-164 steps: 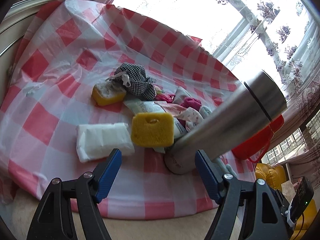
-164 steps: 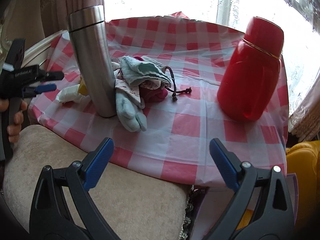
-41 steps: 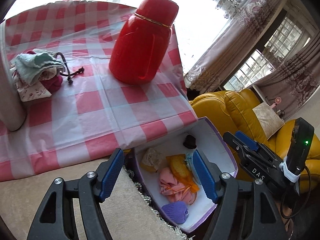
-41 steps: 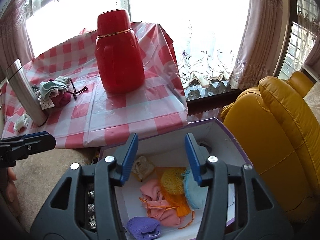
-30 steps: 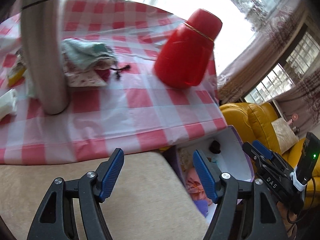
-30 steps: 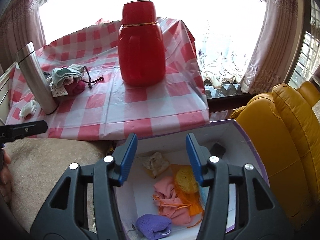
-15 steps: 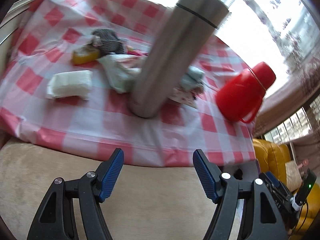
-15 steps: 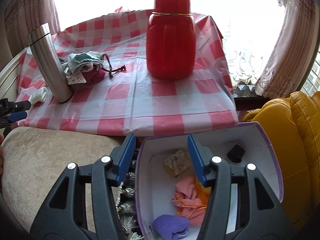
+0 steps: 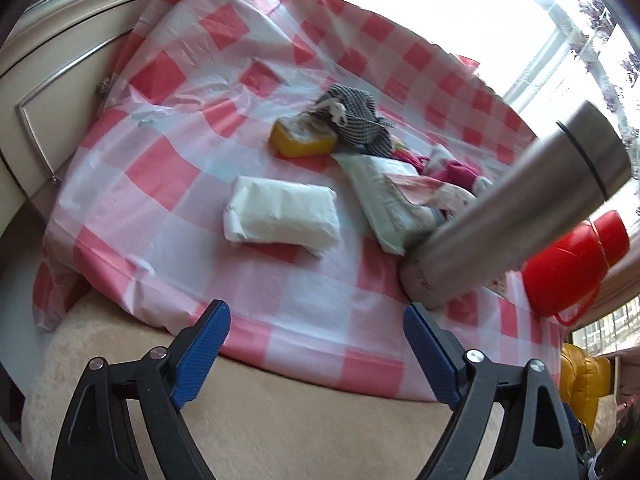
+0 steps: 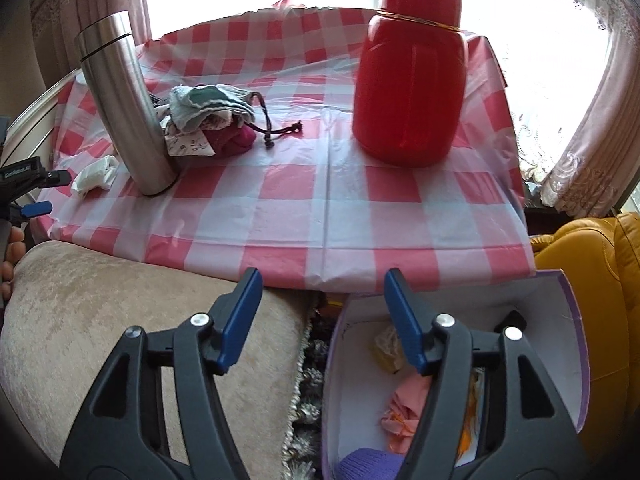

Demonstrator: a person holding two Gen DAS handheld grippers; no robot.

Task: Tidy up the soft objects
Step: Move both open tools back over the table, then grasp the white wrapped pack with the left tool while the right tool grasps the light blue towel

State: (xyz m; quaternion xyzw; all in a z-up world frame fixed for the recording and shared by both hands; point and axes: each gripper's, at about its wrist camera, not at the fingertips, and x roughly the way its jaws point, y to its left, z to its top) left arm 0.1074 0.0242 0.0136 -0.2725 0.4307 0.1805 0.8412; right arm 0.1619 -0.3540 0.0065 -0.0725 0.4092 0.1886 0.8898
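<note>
Both grippers, left, right, empty, opening; box holds pink cloth, purple knit.

My left wrist view looks steeply down over the near edge of the bench, close in on its left half. My right wrist view sits farther right, facing the bench front-on. Both catch the steel flask and red jug.

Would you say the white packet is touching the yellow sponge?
Apart. The left wrist view shows a strip of checked cloth between the white packet and the yellow sponge.
</note>
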